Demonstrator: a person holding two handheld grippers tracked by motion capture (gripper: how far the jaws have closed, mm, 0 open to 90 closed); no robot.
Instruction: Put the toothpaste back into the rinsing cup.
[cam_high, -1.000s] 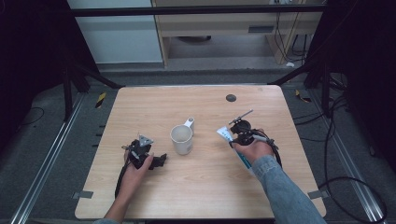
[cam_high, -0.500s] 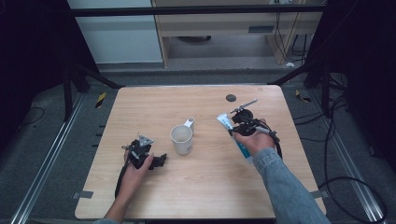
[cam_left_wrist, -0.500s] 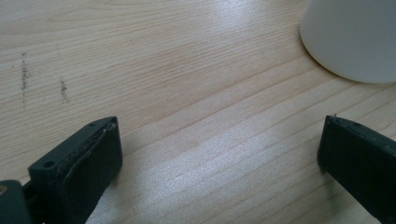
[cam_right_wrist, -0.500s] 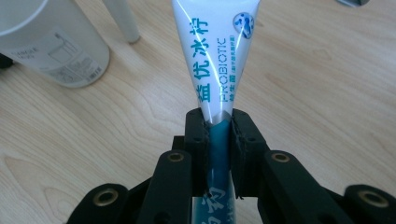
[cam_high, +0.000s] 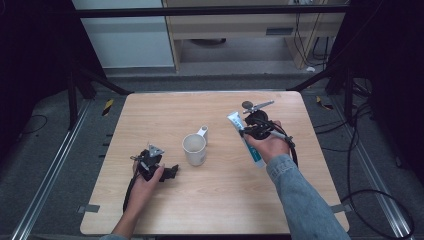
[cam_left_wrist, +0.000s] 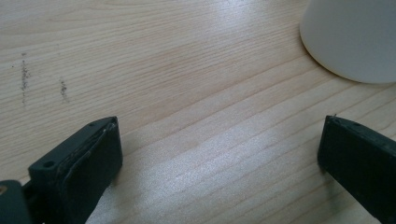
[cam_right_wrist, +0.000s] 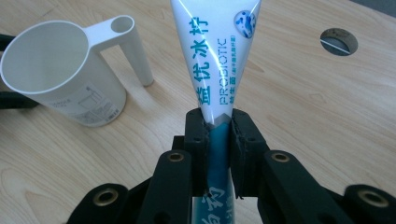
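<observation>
From above, the right gripper (cam_high: 248, 131) holds a toothpaste tube (cam_high: 251, 145) at three o'clock of the white cup (cam_high: 194, 148) on the desk (cam_high: 210, 200), while the left gripper (cam_left_wrist: 219, 154) shows jaws apart over bare wood, and the right gripper's own view shows jaws clamped on the tube.

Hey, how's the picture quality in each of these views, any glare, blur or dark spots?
High view: table evenly lit, surroundings dark, slightly soft. Left gripper view: pale glare sheen on the wood between the open jaws, cup blurred at top right. Right gripper view: sharp on the toothpaste tube, with a thin glare streak near its top; cup clear.
</observation>
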